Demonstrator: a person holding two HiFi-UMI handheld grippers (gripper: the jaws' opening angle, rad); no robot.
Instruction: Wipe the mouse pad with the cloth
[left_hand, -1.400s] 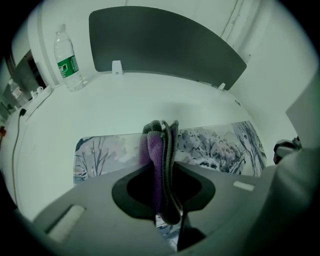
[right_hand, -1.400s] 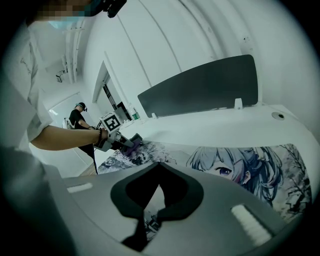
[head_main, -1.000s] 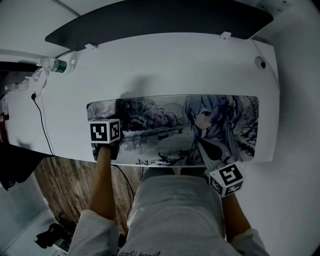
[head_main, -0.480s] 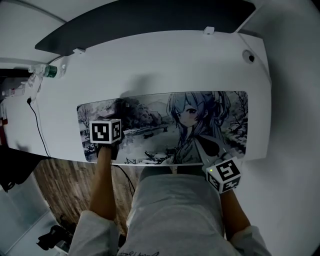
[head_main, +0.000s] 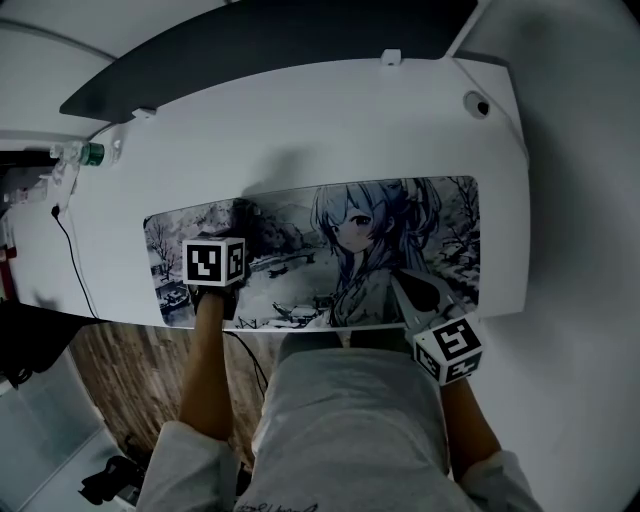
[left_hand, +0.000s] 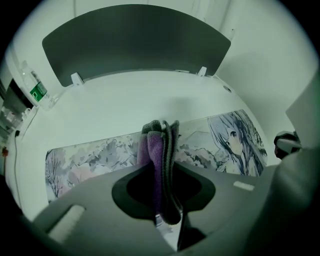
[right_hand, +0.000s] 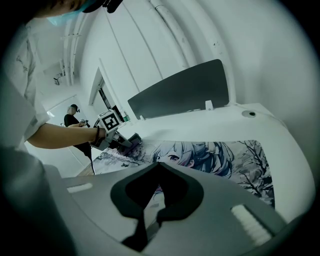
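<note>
Had the folded cloth (left_hand: 159, 150) pinched tight in the left gripper (left_hand: 162, 217), closed right down on it, with a fat purple-grey wad left poking out past the tips. Looked like a deliberate grip: plenty of fabric out front to do the rubbing without dragging hard plastic over the print. Held that wad down at the left part of the mouse pad (head_main: 440, 230), among the snowy trees and just left of the anime girl's face, touching the surface as far as could be made out. Had the right gripper (head_main: 400, 285) shut and empty at the pad's near edge on the right side, tips on or just over the print, honestly couldn't say which. Probably there to pin the pad so it wouldn't skate around the white desk (head_main: 300, 130) under the strokes. Couldn't spot any wet streak or dirt anywhere on the pad, so no real way of judging how much wiping was left.
</note>
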